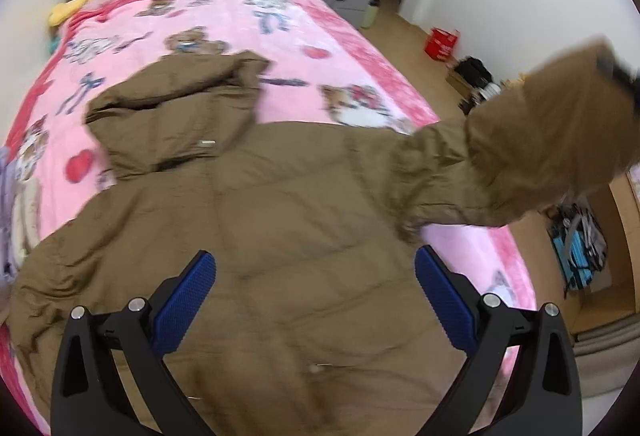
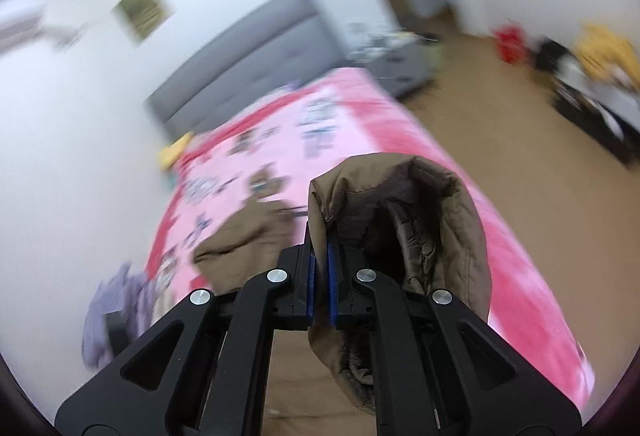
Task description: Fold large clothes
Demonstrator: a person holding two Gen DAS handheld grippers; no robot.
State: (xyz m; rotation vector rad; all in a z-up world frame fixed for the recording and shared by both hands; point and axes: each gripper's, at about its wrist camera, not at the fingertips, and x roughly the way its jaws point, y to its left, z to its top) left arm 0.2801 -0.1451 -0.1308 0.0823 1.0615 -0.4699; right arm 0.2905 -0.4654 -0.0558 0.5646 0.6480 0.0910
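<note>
Sleeve cuff (image 2: 396,220) sits clamped in the right gripper (image 2: 322,276); the left gripper (image 1: 316,300) hovers, jaws apart. It should land flat across the jacket (image 1: 260,228).

I can't read any words or numbers here. The red box (image 1: 441,43) on the floor has white marks, but they are too small and blurry for me. The pink blanket (image 1: 240,15) shows only pictures.
</note>
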